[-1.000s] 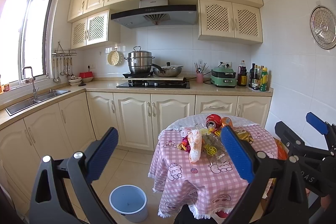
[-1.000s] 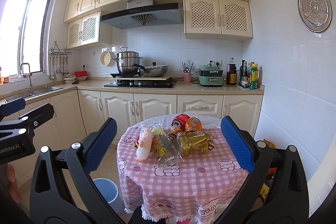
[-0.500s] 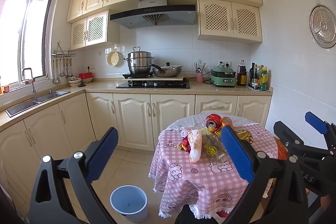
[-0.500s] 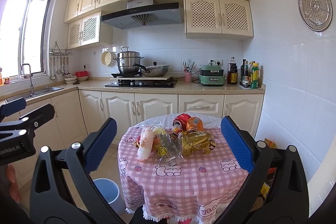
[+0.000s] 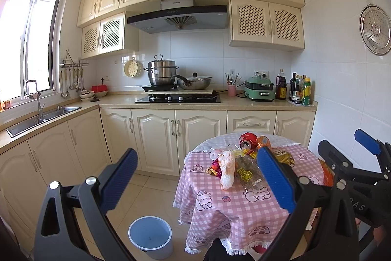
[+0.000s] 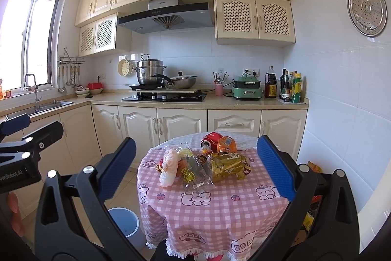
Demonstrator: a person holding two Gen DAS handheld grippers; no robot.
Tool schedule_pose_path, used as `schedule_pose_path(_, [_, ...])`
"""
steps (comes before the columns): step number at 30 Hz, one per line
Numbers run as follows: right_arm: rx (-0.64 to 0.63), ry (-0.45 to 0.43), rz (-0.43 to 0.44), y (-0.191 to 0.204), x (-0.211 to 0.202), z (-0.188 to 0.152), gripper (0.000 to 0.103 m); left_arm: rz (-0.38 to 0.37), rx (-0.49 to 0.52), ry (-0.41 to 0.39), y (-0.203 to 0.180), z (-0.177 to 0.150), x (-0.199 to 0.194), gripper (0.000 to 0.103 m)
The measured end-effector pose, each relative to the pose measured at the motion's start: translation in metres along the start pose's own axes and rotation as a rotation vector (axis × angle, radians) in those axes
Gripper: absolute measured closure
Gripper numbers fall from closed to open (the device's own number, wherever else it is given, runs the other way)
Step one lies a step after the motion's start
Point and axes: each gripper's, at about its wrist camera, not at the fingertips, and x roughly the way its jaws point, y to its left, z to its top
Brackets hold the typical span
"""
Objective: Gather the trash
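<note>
A heap of trash lies on a round table with a pink checked cloth point(image 6: 220, 207): a red can point(image 6: 211, 138), an orange can point(image 6: 226, 144), a gold wrapper point(image 6: 229, 166), a clear printed wrapper point(image 6: 194, 173) and a white-pink bag point(image 6: 168, 166). The heap also shows in the left wrist view, with the bag point(image 5: 226, 169) and red can point(image 5: 248, 140). A pale blue bin point(image 5: 150, 236) stands on the floor left of the table. My left gripper point(image 5: 198, 177) and right gripper point(image 6: 195, 168) are both open, empty, held short of the table.
Cream cabinets and a counter run along the back and left walls, with a sink point(image 5: 41, 118), a hob with pots point(image 5: 178, 97) and bottles point(image 6: 290, 88). A white tiled wall stands close on the right. Bags lie on the floor right of the table point(image 6: 314, 169).
Both views have shifted very slightly; the table and trash sit almost where they were. Both grippers stay open and empty.
</note>
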Motion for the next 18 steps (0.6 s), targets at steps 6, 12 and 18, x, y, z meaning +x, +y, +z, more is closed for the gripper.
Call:
schedule_pose_path(6, [0.008,0.006,0.0,-0.001,0.0006,-0.0006,0.006,0.0,0.0,0.002,-0.0001,-0.0005,0.0003,0.007])
schedule_pose_path(12, [0.011,0.018,0.005,-0.0027,0.0037,-0.0019,0.006,-0.001,0.002,0.006,0.0001,-0.0019,0.002,0.007])
schedule_pose_path(18, [0.012,0.026,0.002,-0.0033,0.006,-0.0022,0.006,-0.002,0.01,0.015,0.0021,-0.0028,0.0052,0.007])
